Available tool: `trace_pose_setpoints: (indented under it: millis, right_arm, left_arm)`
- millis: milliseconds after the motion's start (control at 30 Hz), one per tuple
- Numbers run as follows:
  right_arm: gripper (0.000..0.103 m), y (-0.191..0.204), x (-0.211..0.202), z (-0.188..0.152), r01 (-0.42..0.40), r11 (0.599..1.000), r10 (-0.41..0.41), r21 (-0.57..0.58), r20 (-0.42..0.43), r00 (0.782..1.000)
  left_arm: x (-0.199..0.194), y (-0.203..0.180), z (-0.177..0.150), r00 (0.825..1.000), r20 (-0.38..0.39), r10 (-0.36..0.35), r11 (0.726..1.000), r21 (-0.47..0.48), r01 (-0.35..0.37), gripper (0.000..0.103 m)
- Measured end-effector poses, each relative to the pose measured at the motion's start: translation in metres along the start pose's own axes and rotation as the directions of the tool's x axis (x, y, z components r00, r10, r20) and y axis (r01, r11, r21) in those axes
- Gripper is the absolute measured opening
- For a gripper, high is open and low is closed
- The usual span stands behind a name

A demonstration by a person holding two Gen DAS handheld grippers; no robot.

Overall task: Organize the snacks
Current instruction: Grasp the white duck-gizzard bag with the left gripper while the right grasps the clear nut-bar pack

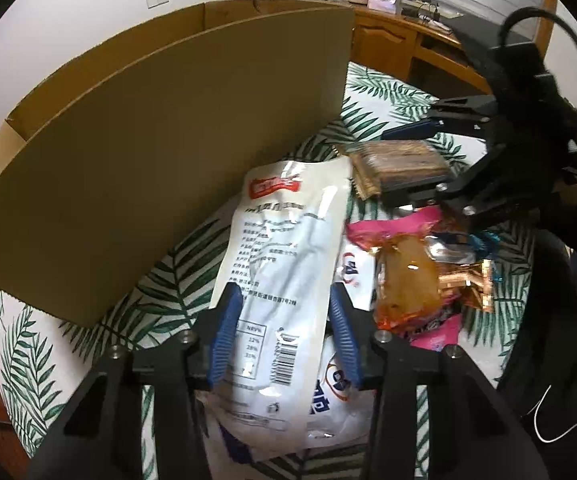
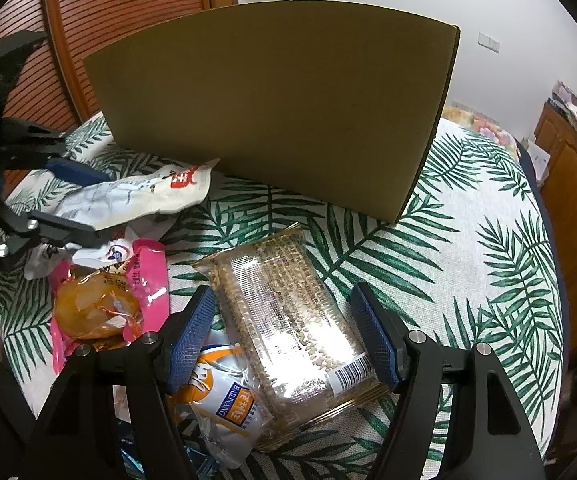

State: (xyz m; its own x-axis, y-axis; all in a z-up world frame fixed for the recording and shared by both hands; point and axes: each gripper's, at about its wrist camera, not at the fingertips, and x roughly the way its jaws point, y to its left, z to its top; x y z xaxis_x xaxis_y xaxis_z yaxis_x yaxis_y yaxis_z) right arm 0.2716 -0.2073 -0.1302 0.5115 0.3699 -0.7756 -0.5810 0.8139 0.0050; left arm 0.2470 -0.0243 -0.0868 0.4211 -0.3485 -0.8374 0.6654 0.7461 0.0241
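Your left gripper (image 1: 284,332) clamps the white snack pouch (image 1: 280,264) on the leaf-print cloth (image 2: 468,280), cardboard box (image 1: 160,168) at eleven o'clock. Lift clear before swinging over. Your right gripper (image 2: 284,340) straddles the sesame bar pack (image 2: 296,328), unclenched.

right claw (image 2: 284,340) astride sesame bar pack (image 2: 292,328), cardboard box (image 2: 272,96) beyond

Matt brown cardboard box (image 2: 272,108) stands on the woven leaf-print cloth of the tabletop (image 2: 468,240). In front of the box lie a glossy crinkled white plastic pouch (image 1: 284,264) and a clear shiny film-wrapped sesame bar (image 2: 292,328).
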Motion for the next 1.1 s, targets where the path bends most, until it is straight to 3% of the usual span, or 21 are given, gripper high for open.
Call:
trace_pose_setpoints:
  millis: [433,967,1033,1100]
  right_arm:
    - [0.072,0.006,0.003,0.000,0.013,1.000,-0.013,-0.010,-0.002,1.000]
    - [0.072,0.005,0.003,0.000,0.017,1.000,-0.017,-0.010,-0.003,1.000]
    - [0.056,0.004,0.001,0.001,0.032,0.999,-0.032,-0.007,0.003,0.999]
    - [0.049,0.002,-0.002,0.000,0.040,0.999,-0.040,0.005,0.003,0.999]
  left_arm:
    - [-0.018,-0.009,-0.005,0.999,0.037,-0.016,0.999,-0.030,0.017,0.035]
    - [-0.015,-0.009,-0.002,0.999,0.053,-0.008,0.997,-0.073,0.012,0.035]
    - [-0.019,-0.008,-0.002,0.998,0.070,-0.008,0.996,-0.086,0.014,0.035]
    - [-0.022,-0.009,-0.004,0.997,0.081,-0.009,0.995,-0.094,0.016,0.035]
